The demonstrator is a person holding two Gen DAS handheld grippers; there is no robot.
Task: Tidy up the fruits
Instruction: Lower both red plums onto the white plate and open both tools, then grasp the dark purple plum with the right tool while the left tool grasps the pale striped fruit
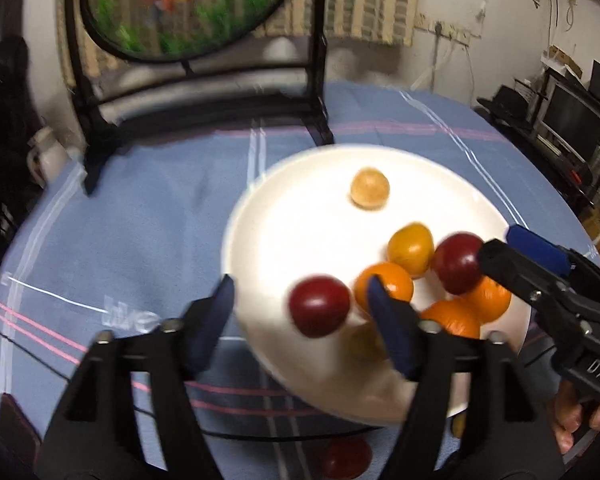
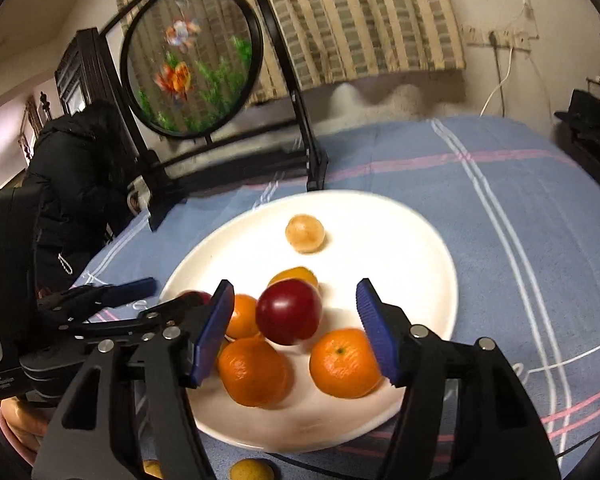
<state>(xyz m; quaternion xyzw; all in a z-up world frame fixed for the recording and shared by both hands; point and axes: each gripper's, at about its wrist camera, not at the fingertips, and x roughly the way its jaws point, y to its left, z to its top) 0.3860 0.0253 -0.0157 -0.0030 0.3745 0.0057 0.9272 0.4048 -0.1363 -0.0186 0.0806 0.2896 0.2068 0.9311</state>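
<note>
White plate (image 2: 428,248) on a blue cloth (image 2: 520,208) carries three oranges, two red fruits, a yellow fruit and a tan ball (image 2: 305,233). Left gripper (image 1: 300,316) spread open, a red fruit (image 1: 319,306) between its pads, contact not discernible. Right gripper (image 2: 296,330) open over the other red fruit (image 2: 289,311), not touching. Left view alone shows a red fruit (image 1: 346,458) off the plate; right view alone shows a yellow fruit (image 2: 251,470) there and a figure in black (image 2: 72,184).

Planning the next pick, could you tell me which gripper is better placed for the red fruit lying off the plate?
Likely the left gripper: the red fruit lies on the cloth just beneath its open jaws, beside the plate rim. The right wrist view does not show it.
</note>
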